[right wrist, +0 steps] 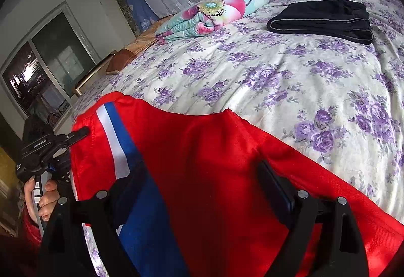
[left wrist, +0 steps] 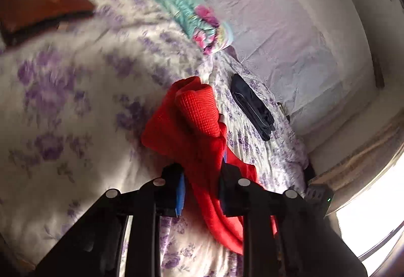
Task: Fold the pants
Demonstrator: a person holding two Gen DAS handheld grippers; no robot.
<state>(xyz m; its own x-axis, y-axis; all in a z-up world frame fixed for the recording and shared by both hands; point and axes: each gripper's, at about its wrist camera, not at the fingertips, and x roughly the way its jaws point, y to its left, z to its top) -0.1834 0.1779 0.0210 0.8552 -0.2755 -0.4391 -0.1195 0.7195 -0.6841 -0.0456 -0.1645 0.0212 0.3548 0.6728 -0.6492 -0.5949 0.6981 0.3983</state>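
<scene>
Red pants (right wrist: 214, 150) with a white and blue side stripe (right wrist: 118, 140) lie at the near edge of the bed. In the right wrist view my right gripper (right wrist: 202, 183) hangs over them, open, its fingers (right wrist: 275, 183) spread wide with the cloth showing between them, not pinched. At the far left of that view a hand holds my left gripper (right wrist: 83, 132) at the pants' left edge. In the blurred left wrist view the left gripper (left wrist: 202, 183) is shut on a bunched fold of the red pants (left wrist: 186, 125), which droops between and over the fingers.
A purple-flowered white sheet (right wrist: 303, 75) covers the bed. Folded black pants (right wrist: 323, 19) (left wrist: 252, 105) lie at the far side, with a rolled floral quilt (right wrist: 214, 12) (left wrist: 192, 14) next to them. A window (right wrist: 45, 70) is at left, and a brown wooden edge (left wrist: 43, 12) shows beyond the bed.
</scene>
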